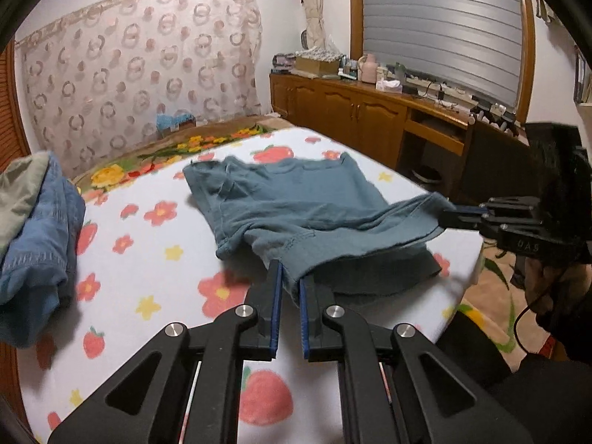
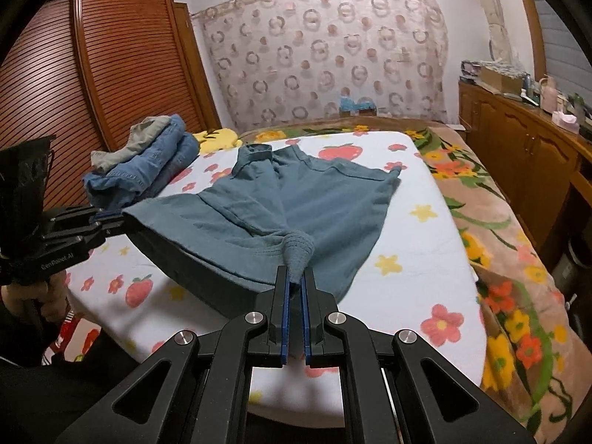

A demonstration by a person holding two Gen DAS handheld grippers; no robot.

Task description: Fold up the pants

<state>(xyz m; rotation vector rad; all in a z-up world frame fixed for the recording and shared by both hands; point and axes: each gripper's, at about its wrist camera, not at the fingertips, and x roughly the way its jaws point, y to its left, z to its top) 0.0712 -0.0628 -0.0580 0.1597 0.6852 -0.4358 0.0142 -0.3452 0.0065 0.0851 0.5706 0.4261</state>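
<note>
The pants (image 1: 296,218) are gripped at the near hem by both closed grippers, left gripper (image 1: 290,277) and right gripper (image 2: 295,281); the waistband lies straight ahead.

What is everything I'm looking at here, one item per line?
Shorts: one pair, teal-blue, spread on the blanket, near hem lifted at both ends.
Blanket: one, white with strawberries and flowers, covering the bed.
Clothes pile: one, denim blue with a grey-green piece on top, at the bed's far left.
Flowered cover: one, brown with bright flowers, under the blanket.
Patterned curtain: one, pink circles, on the back wall.
Cabinet: one, wooden, cluttered top, along the right wall.
Louvred wardrobe: one, brown, at left.
Left hand-held gripper: black, blue pads, shut on the hem.
Right hand-held gripper: same, shut on the other hem end.
</note>
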